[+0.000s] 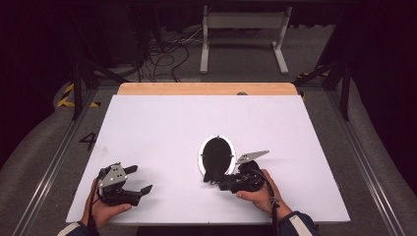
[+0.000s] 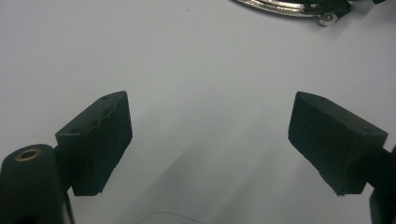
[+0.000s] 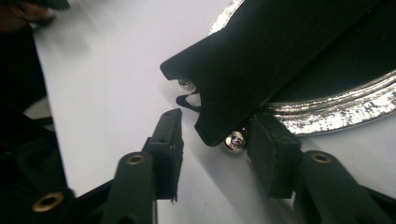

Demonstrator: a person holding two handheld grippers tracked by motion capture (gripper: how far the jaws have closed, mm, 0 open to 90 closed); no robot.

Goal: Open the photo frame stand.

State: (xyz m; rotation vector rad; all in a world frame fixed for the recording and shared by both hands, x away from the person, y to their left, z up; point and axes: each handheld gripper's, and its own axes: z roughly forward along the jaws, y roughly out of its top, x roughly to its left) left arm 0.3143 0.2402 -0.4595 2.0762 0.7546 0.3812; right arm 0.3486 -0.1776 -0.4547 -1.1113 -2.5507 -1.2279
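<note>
Near the front of the white table [image 1: 162,123], a little right of centre, lies the oval picture frame [image 1: 217,154], back side up: black backing board, bright silver embossed rim, a black prop-stand flap [image 3: 261,60] lying over it. It looks light but rigid, and that polished metal edge will probably be slick; if there's glass on the face underneath, it wants gentle handling. Best hold, I'd say, is the stiff flap or the rim at the near end, not the small screw clips [image 3: 235,141]. Right gripper [image 3: 215,140] sits just at that near edge, jaws parted either side of the flap's tip, one pad close beside it, nothing clamped. Over at the near left, well apart, the left gripper [image 2: 210,135] gapes wide over bare table.
</note>
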